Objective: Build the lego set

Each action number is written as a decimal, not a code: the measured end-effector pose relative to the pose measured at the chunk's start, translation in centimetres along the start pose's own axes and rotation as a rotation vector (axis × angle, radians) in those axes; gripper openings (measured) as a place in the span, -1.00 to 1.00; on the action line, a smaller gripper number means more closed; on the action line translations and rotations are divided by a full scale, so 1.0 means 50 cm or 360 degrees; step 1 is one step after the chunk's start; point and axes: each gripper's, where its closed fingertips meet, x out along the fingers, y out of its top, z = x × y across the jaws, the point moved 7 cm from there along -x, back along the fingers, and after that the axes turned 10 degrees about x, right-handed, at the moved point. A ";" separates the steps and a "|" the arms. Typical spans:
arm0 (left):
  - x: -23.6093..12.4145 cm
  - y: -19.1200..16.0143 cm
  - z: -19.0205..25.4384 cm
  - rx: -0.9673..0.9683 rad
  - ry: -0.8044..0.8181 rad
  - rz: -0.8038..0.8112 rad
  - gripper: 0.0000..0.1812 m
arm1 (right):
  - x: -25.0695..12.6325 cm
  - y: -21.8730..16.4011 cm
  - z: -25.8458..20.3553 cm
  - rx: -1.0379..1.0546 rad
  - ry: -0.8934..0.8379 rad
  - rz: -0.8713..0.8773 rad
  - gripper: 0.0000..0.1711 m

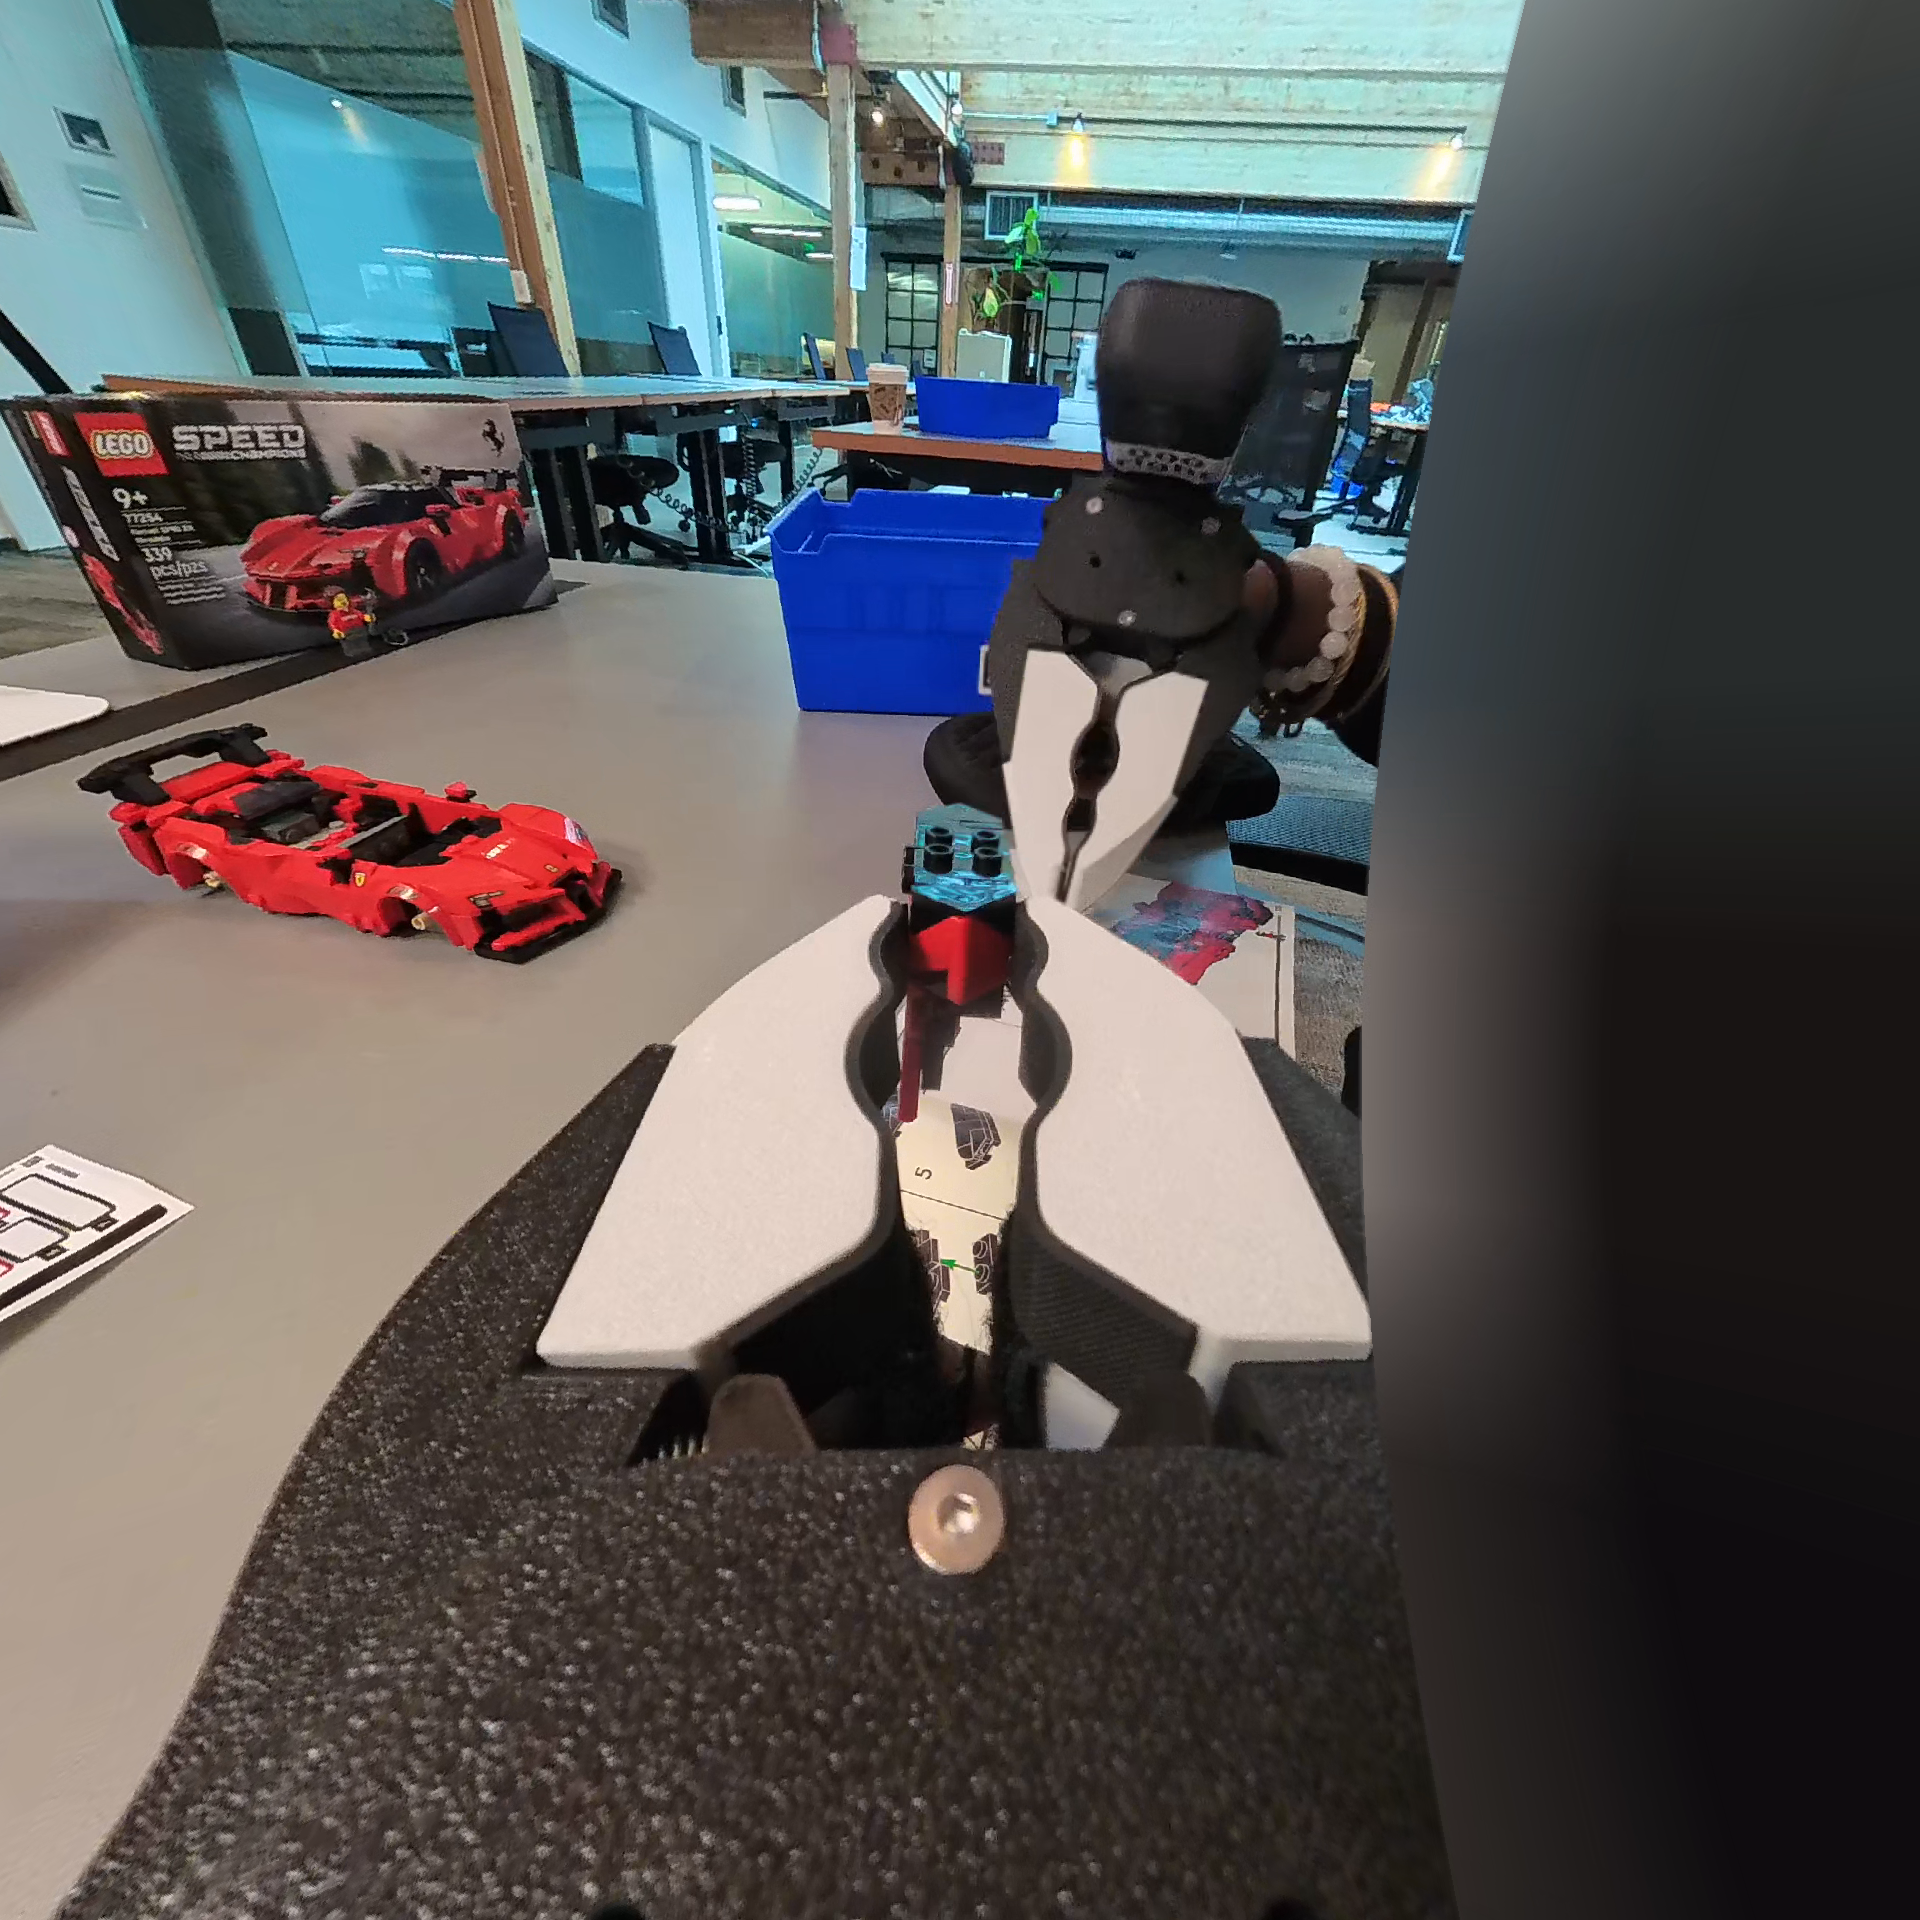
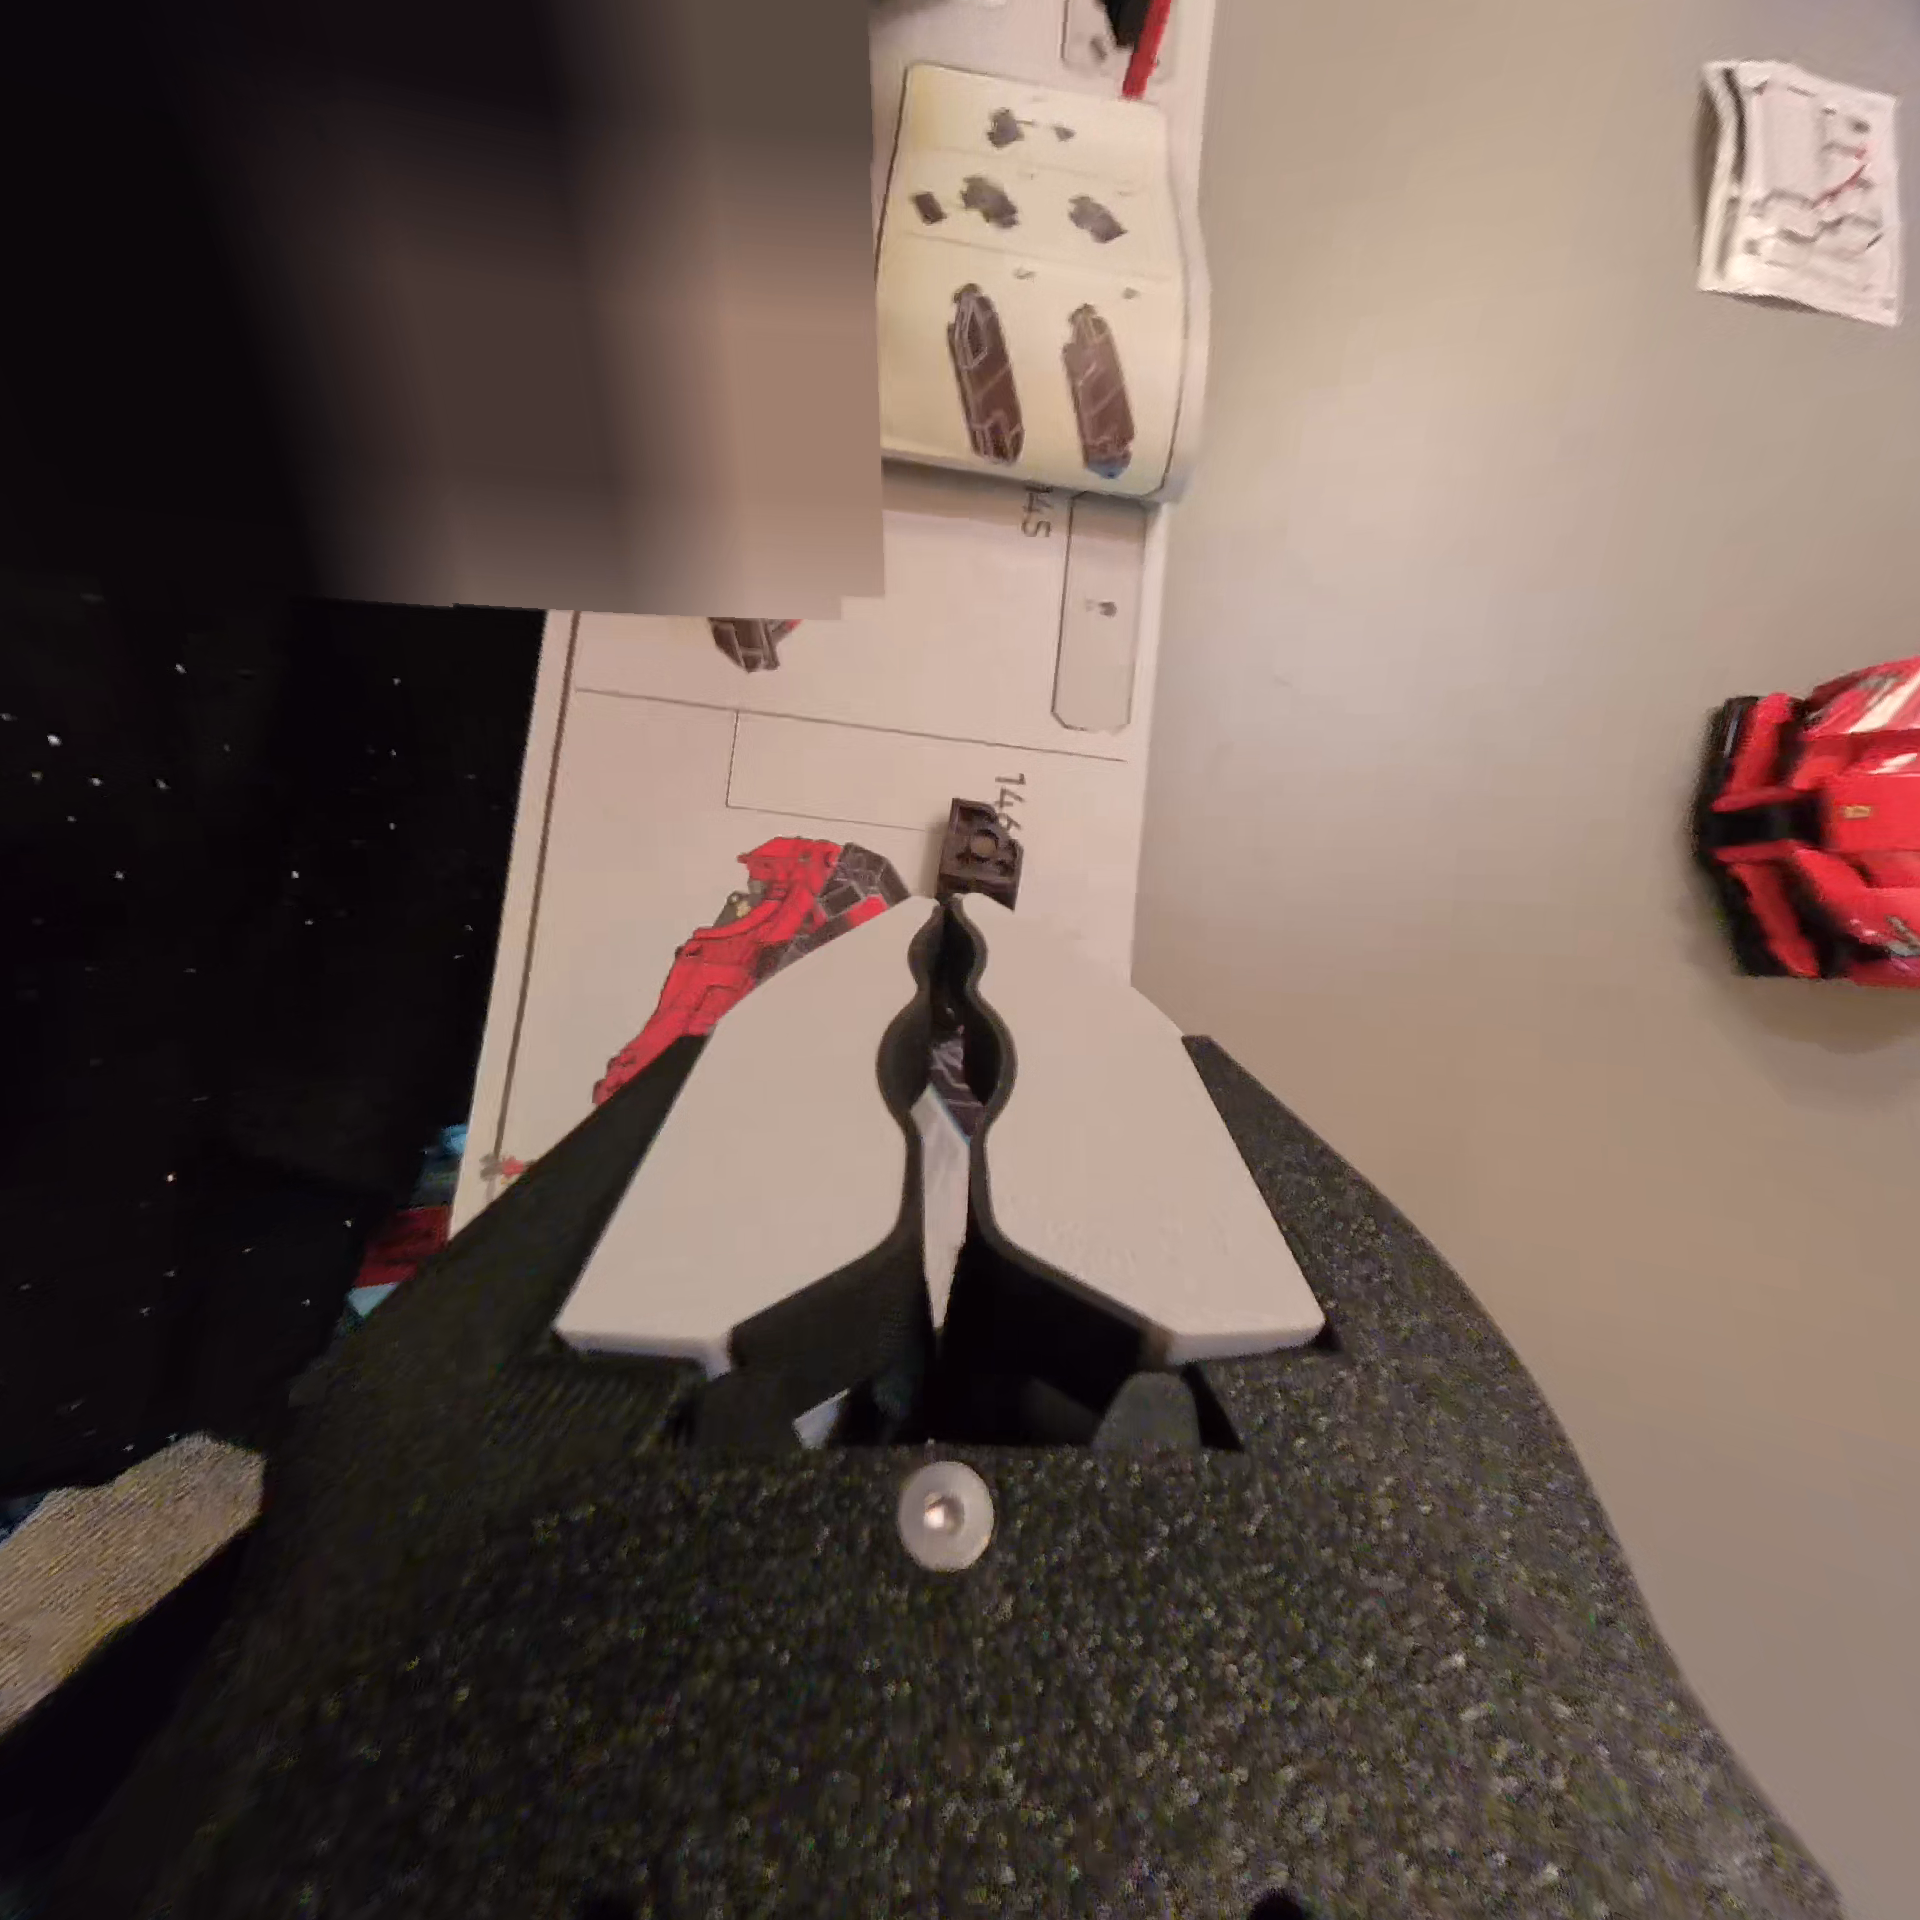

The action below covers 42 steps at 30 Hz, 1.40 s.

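Editor: Placement first, starting at the left edge of the left wrist view?

Photographer: A red car (image 1: pixel 353 842) sits mid-left on the grey table (image 1: pixel 520 1091), well apart from the work, with its box (image 1: pixel 281 520) at upper left and a blue bin (image 1: pixel 904 603) behind centre.

Editor: And the left gripper (image 1: pixel 961 920)?

Photographer: Centre frame, its jaws clamped on a red-and-black block (image 1: pixel 961 951). The block stands upright, studs on top, long axis running down the frame between the fingers.

Editor: Where is the other arm?

Photographer: The right gripper (image 1: pixel 1070 883) comes down from the upper right, its tips just beside the studded top, on its right side.

Editor: Carrying anything?

Photographer: In the right wrist view its jaws are nearly together and appear to pinch a small dark piece (image 2: pixel 982 852) by one edge, just above the tips at frame centre, over the open booklet (image 2: pixel 831 748).

Editor: So the move?

Photographer: Likely a short shift leftward in the left wrist view, then down onto the studs; the right arm is the nearer one.
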 end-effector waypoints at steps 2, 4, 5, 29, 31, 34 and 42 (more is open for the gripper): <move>0.001 0.000 0.000 0.0000 -0.0004 -0.0006 -0.79 | -0.002 -0.011 0.004 -0.0030 -0.0080 -0.0089 -1.00; 0.000 0.000 0.000 0.0004 -0.0001 -0.0003 -0.80 | -0.017 -0.014 0.009 -0.0034 -0.0171 -0.0038 -1.00; 0.000 0.000 0.001 0.0004 -0.0001 0.0000 -0.80 | -0.022 -0.012 0.005 -0.0010 -0.0155 0.0032 -1.00; 0.006 -0.003 0.003 0.0005 -0.0036 -0.0043 -0.79 | 0.026 -0.023 0.010 0.0335 0.0156 0.0084 -0.99; 0.005 -0.003 0.002 -0.0003 -0.0034 -0.0037 -0.80 | 0.026 -0.020 0.008 0.0297 0.0125 0.0065 -0.99; 0.004 -0.002 0.001 -0.0006 -0.0030 -0.0029 -0.79 | 0.022 -0.016 0.002 0.0186 0.0137 0.0062 -1.00; 0.006 -0.003 0.005 0.0031 -0.0025 -0.0050 -0.79 | -0.034 -0.033 0.001 0.0248 -0.0185 0.0040 -0.44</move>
